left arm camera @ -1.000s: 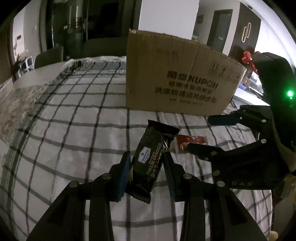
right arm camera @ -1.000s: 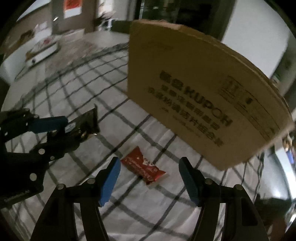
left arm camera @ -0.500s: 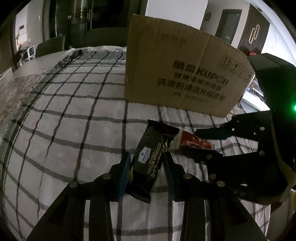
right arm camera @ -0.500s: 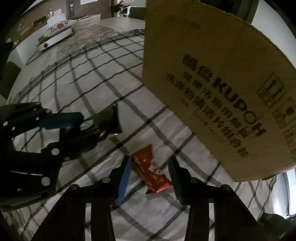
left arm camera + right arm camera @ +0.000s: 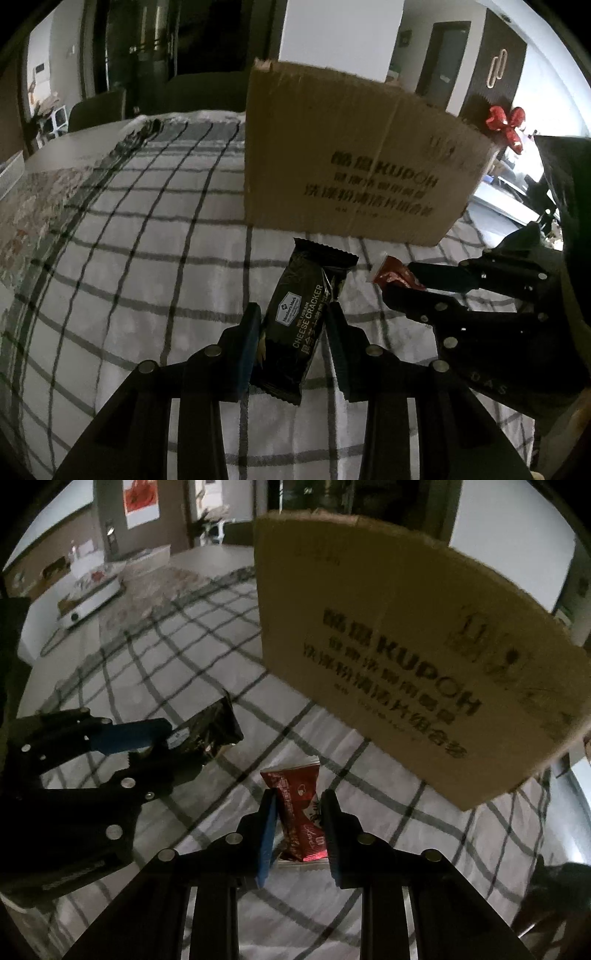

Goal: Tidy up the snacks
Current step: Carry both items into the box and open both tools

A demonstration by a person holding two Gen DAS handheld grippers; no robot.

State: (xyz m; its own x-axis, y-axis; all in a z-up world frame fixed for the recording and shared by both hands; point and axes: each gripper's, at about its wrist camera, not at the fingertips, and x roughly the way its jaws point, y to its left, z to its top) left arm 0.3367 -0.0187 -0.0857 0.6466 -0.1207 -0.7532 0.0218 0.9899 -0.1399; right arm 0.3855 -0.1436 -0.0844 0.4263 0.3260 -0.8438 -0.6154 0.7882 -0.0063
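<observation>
My left gripper (image 5: 293,325) is shut on a black cheese cracker pack (image 5: 304,317) and holds it above the checked cloth; the pack also shows in the right wrist view (image 5: 207,731). My right gripper (image 5: 299,812) is shut on a red snack packet (image 5: 299,812), lifted a little off the cloth. The red packet shows in the left wrist view (image 5: 393,275) between the right gripper's fingers. A tall cardboard box (image 5: 354,173) printed KUPOH stands just beyond both grippers, also in the right wrist view (image 5: 413,653). Its inside is hidden.
A white cloth with dark checks (image 5: 129,258) covers the table. A patterned runner (image 5: 33,206) lies at the far left. A white device (image 5: 92,602) sits on another surface at the back left. A red bow (image 5: 506,123) shows behind the box.
My right gripper moved over the red packet, closed on it and lifted it slightly. My left gripper kept its hold on the cracker pack and rose a little.
</observation>
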